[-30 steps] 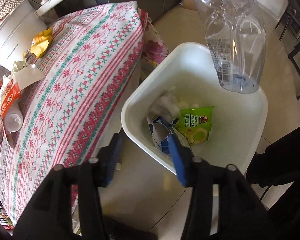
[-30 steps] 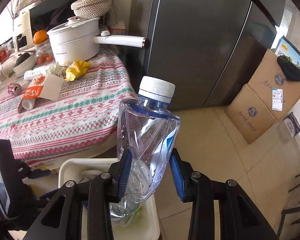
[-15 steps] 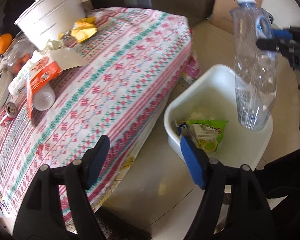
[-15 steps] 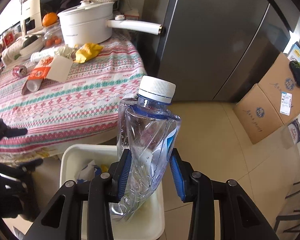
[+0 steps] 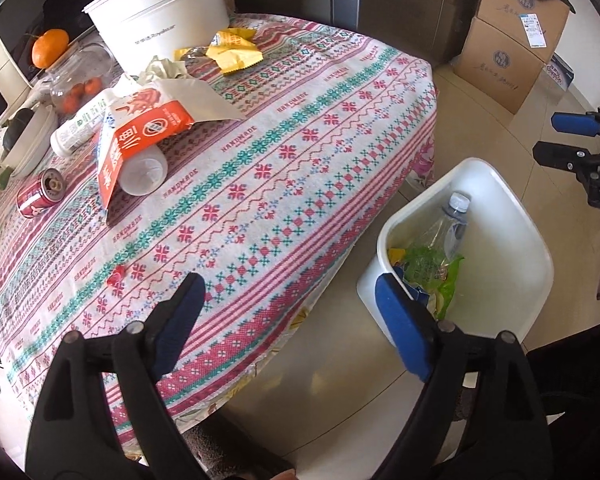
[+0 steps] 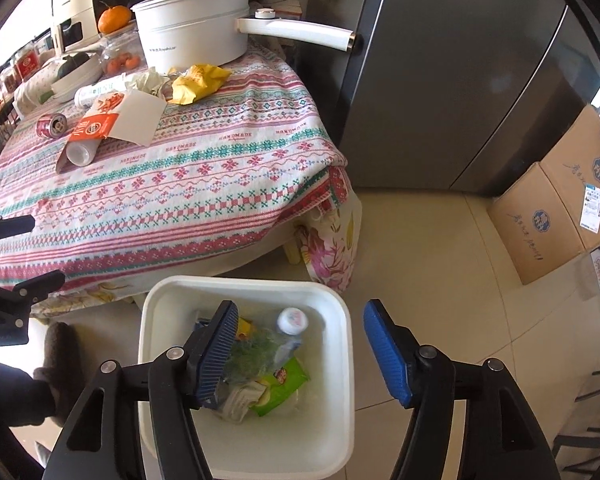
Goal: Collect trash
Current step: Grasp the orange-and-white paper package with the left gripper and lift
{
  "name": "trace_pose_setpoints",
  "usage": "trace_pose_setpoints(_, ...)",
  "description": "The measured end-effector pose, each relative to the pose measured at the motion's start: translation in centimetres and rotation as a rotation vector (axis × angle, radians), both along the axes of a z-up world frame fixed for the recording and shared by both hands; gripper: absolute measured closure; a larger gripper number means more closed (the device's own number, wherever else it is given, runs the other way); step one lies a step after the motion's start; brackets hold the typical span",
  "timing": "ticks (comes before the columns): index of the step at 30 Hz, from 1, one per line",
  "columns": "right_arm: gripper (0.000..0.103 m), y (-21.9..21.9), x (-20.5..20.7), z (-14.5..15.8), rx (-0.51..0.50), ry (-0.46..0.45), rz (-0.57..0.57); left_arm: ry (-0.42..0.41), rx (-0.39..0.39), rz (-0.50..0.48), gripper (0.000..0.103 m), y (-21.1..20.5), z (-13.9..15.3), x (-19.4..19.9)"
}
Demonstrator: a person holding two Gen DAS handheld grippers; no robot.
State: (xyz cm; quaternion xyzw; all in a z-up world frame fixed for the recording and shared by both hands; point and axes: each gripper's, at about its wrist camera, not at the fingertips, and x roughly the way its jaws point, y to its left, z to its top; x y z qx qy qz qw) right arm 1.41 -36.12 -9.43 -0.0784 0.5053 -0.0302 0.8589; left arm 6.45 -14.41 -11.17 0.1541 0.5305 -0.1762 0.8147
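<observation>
"HANDMADE" repeats across the tablecloth (image 5: 284, 168); pot (image 5: 164, 20) lettering illegible.

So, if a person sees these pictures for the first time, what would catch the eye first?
Probably the white bin on the floor beside the table, with a crushed clear bottle and a green snack bag inside it. Next, the patterned tablecloth, where an orange carton, yellow wrappers and a red can lie near a white pot. The right claw hangs open above the bin.
</observation>
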Motion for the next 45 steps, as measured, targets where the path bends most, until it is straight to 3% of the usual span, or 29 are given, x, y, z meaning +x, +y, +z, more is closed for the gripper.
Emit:
trace_pose_setpoints(13,0.032,2.9,2.2,0.8,0.018,-0.015,0.023,-0.024,-0.027,0.159,0.016,5.3,1.0,3.9)
trace_pose_setpoints(23,0.031,4.9,3.7,0.6,0.044,0.004,0.039,-0.06,0.024,0.285,0.016,10.3,0.0,8.3)
trace_pose_setpoints(35,0.031,6.7,5.1,0.4,0.066,0.018,0.059,-0.145,0.168,0.205,0.043,9.2,-3.0,11.6)
trace_pose_setpoints(38,0.031,6.9,5.4,0.3,0.072,0.022,0.059,-0.157,0.2,0.198,0.057,8.7,-3.6,12.3)
trace_pose_setpoints(40,0.031,7.1,5.5,0.3,0.079,0.025,0.059,-0.162,0.224,0.19,0.075,8.5,-4.1,12.7)
trace_pose_setpoints(45,0.031,7.2,5.7,0.2,0.091,0.03,0.055,-0.199,0.277,0.195,0.088,8.4,-4.0,12.8)
